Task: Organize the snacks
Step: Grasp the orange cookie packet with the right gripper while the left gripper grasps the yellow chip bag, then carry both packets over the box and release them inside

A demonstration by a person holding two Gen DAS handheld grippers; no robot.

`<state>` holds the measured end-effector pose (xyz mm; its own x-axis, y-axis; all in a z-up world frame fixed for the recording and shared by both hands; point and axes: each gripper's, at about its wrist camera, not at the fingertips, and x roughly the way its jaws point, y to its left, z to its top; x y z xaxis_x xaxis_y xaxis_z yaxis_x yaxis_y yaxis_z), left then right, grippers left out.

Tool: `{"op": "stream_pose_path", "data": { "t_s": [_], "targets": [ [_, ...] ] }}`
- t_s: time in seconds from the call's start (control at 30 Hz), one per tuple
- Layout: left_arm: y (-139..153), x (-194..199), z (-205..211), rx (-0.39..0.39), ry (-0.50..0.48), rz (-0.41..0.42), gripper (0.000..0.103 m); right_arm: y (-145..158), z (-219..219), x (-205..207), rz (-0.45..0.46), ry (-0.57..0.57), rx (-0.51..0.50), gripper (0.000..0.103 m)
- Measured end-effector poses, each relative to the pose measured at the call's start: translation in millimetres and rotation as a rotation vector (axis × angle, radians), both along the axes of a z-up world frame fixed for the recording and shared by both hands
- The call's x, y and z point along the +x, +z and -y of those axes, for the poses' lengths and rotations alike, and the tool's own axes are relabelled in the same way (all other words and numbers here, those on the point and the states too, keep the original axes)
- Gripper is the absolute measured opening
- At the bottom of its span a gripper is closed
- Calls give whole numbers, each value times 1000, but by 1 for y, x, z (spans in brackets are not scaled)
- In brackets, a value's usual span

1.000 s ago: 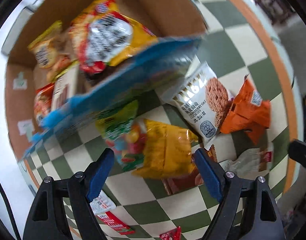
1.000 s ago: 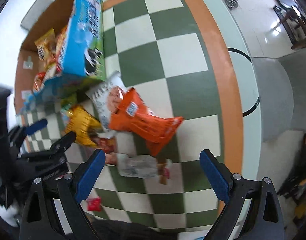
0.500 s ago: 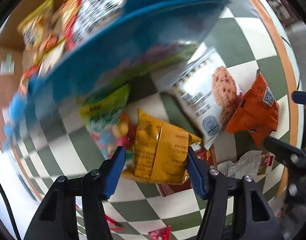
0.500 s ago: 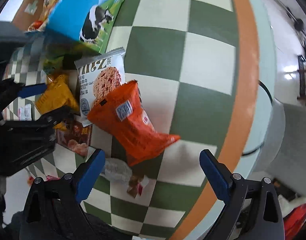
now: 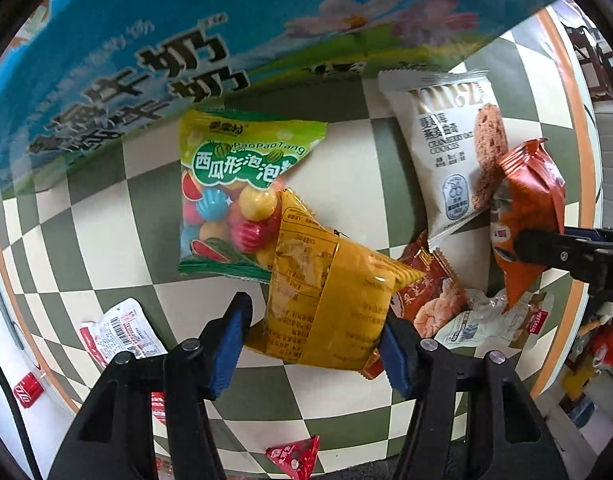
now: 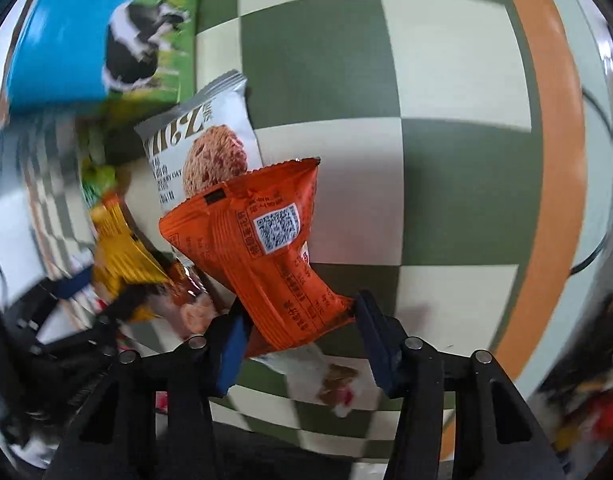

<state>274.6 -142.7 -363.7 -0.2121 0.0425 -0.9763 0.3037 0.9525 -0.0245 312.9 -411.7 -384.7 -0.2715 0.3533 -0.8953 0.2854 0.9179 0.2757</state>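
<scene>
At the bottom of both views, each gripper's spread around a crinkly packet: left gripper (image 5: 314, 336) brackets the yellow pouch (image 5: 330, 304), right gripper (image 6: 302, 336) the orange pouch (image 6: 266, 256).

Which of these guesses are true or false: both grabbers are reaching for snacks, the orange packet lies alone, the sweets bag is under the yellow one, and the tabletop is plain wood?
1. Each gripper has a packet between its open fingers. True: the left gripper flanks the yellow packet, and the right gripper flanks the orange packet.
2. The orange packet lies apart from everything. False: it overlaps the white cookie packet.
3. The yellow packet lies partly over the candy bag. True.
4. The table is plain wood. False: it is green and cream checked with an orange border.
</scene>
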Motion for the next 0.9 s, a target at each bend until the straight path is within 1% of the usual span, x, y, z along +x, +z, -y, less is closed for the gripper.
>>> {"op": "stream_pose_path", "data": {
  "t_s": [0.03, 0.17, 0.2, 0.27, 0.4, 0.47, 0.5, 0.53, 0.57, 0.63, 0.77, 0.9],
  "targets": [
    [-7, 7, 3, -2, 6, -5, 57, -1, 3, 0, -3, -24, 11, 56],
    [-9, 2, -6, -13, 30, -3, 56, -2, 12, -1, 9, -74, 12, 58],
    [-8, 6, -10, -20, 34, 3, 49, -2, 14, 3, 14, -87, 11, 58],
    [-2, 11, -4, -15, 33, 12, 48, 0, 17, 1, 36, -103, 2, 57],
    [2, 16, 1, -24, 24, 6, 48, 7, 11, -7, 70, -99, -40, 56],
    [-3, 17, -1, -24, 22, -8, 48, 9, 1, -8, 87, -44, -75, 56],
    [-4, 21, 6, -22, 21, -13, 48, 12, -3, -6, 88, -24, -82, 57],
    [-6, 24, 11, -20, 21, -16, 48, 13, -6, -5, 86, -3, -77, 63],
    [-8, 24, 11, -20, 21, -19, 49, 14, -11, -3, 88, 2, -66, 66],
    [-10, 25, 16, -18, 25, -26, 49, 17, -13, 1, 97, -8, -64, 67],
    [-19, 25, 14, -18, 35, -27, 48, 15, -10, 12, 81, -30, -61, 67],
    [-22, 22, 13, -20, 43, -4, 46, 13, -9, 11, 79, -35, -64, 65]
  ]
}}
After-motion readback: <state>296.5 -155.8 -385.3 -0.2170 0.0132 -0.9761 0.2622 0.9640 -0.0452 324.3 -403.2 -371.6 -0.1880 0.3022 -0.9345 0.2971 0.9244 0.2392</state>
